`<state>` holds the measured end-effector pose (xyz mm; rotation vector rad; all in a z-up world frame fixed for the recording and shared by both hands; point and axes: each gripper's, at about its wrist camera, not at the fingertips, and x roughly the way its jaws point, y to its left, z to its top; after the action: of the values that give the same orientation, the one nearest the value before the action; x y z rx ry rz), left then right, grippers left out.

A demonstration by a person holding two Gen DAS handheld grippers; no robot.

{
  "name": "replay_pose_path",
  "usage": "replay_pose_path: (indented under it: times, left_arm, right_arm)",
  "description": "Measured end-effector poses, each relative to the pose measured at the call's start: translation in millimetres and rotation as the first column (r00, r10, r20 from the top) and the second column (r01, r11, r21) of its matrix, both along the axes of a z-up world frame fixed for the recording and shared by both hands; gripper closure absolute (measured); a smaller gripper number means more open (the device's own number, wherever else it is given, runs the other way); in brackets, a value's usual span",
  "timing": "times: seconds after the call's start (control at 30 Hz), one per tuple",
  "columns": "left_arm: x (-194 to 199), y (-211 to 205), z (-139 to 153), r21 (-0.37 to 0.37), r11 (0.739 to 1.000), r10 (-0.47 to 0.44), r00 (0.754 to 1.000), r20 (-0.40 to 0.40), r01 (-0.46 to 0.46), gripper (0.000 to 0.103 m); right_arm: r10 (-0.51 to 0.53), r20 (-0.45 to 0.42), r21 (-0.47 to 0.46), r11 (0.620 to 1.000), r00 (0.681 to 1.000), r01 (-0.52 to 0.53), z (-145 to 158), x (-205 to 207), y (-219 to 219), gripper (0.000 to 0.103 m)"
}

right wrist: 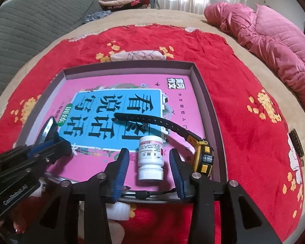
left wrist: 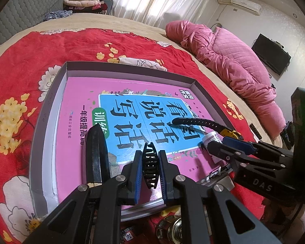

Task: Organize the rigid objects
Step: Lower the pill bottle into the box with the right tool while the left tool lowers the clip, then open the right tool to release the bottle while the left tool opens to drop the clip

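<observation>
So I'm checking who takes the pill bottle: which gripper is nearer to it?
Right. The right gripper is open with its fingers either side of the bottle. The left gripper is off to its left, shut on a black hair clip.

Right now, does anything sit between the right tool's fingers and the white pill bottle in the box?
Nothing visible does. The pill bottle lies on the pink book between the right tool's open fingers, gaps both sides; the yellow watch sits outside.

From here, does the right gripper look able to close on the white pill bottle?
Probably yes. The right gripper is open, its fingers either side of the white pill bottle lying on the pink book; nothing sits between.
</observation>
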<state>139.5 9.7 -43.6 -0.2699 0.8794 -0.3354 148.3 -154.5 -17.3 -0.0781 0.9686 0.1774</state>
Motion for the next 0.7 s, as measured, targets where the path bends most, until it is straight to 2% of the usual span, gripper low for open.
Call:
replay_pose_path:
  times: [0.6, 0.7]
  left_arm:
    - [-1.7, -1.0, 0.9, -0.004, 1.0, -0.003, 1.0, -0.001, 0.003, 0.087]
    - [-2.8, 0.1, 3.0, -0.036, 0.999, 0.001, 1.0, -0.006, -0.001, 0.087]
  right_arm:
    - [-0.01, 0.012, 0.015, 1.0, 1.0, 0.01, 8.7, -10.1, -5.1, 0.057]
    - [-0.016, 0.013, 0.02, 1.0, 1.0, 0.016, 9.8, -9.9, -5.8, 0.056]
